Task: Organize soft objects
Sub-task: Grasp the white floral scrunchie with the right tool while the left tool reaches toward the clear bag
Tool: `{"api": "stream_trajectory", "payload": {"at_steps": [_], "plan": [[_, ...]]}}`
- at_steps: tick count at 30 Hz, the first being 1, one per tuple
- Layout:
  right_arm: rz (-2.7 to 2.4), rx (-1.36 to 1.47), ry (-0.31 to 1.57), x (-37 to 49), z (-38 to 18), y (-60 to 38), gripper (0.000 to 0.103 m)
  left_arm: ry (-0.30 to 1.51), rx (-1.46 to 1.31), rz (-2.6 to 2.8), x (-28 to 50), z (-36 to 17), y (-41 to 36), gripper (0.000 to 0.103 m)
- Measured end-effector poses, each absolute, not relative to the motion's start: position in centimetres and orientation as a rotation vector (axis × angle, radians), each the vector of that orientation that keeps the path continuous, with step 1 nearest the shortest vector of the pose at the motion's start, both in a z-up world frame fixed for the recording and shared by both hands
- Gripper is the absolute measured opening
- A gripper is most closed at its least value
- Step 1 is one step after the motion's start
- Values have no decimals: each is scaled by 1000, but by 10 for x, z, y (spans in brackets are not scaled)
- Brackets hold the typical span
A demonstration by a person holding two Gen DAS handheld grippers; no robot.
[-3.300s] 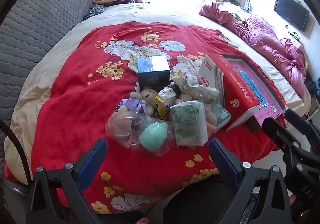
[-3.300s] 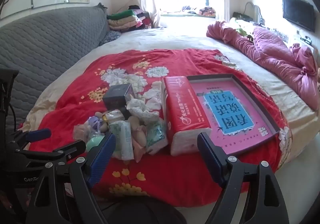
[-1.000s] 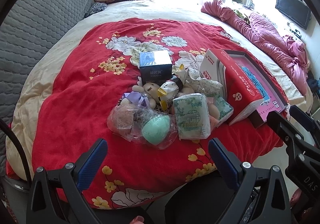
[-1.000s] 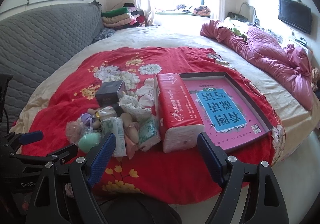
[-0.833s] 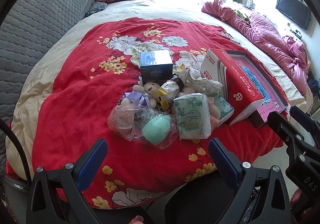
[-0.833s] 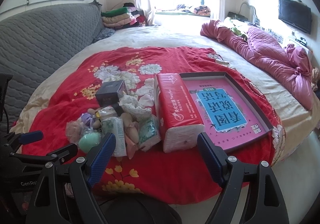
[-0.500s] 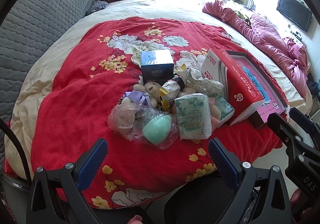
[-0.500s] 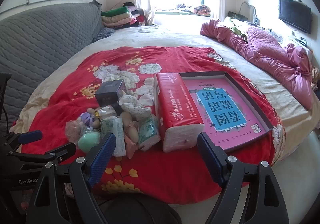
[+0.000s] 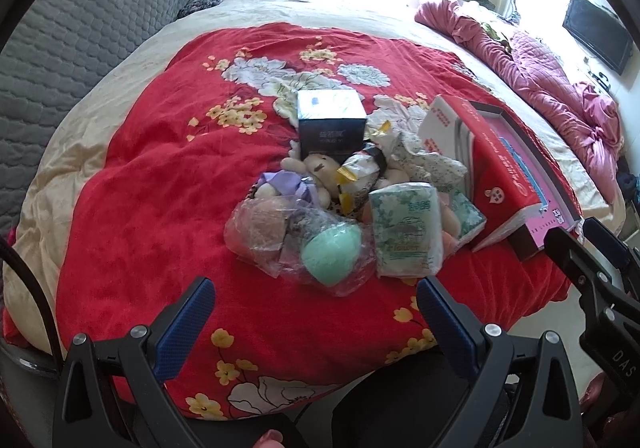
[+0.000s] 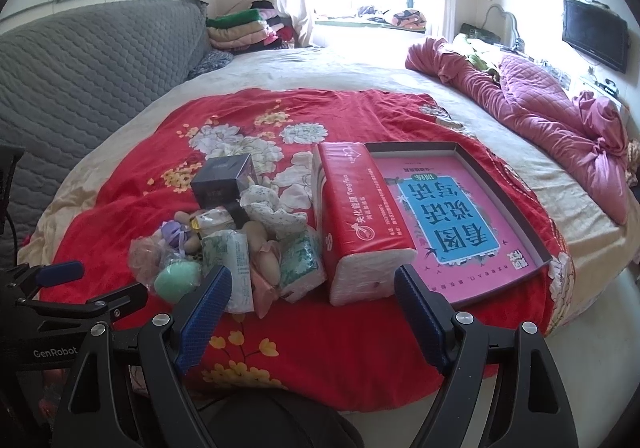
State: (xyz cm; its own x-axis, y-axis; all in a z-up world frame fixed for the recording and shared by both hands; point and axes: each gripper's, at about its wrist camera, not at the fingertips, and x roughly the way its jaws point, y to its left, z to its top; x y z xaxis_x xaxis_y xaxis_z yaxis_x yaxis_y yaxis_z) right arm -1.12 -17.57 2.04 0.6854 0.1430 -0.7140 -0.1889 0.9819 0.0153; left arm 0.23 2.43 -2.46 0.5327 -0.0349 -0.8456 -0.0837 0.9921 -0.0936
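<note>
A heap of soft items lies on the red flowered blanket [image 9: 152, 176]: a mint green sponge [image 9: 330, 254] in a clear bag, a green tissue pack [image 9: 406, 234], a small plush toy [image 9: 316, 168] and a floral cloth [image 10: 272, 214]. A dark box [image 9: 332, 122] stands behind the heap. A red tissue package [image 10: 360, 216] lies next to a pink-lined tray [image 10: 452, 212]. My left gripper [image 9: 312, 312] is open, short of the heap. My right gripper [image 10: 312, 300] is open before the red package. Both hold nothing.
A crumpled pink quilt [image 10: 540, 104] runs along the bed's right side. The grey quilted headboard [image 10: 80, 72] stands on the left, with folded clothes [image 10: 244, 30] at the far end. The blanket's near edge hangs over the bed front.
Both grippers have crept slightly toward the heap over the last seconds; the objects have not moved and the jaws stay wide.
</note>
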Motion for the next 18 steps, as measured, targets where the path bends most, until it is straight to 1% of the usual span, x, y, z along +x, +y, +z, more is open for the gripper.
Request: {"api": "stream_trajectory", "payload": {"at_steps": [18], "plan": [[197, -121, 789, 21, 11, -164, 84, 1088, -268, 64, 23, -67, 99, 101]]}}
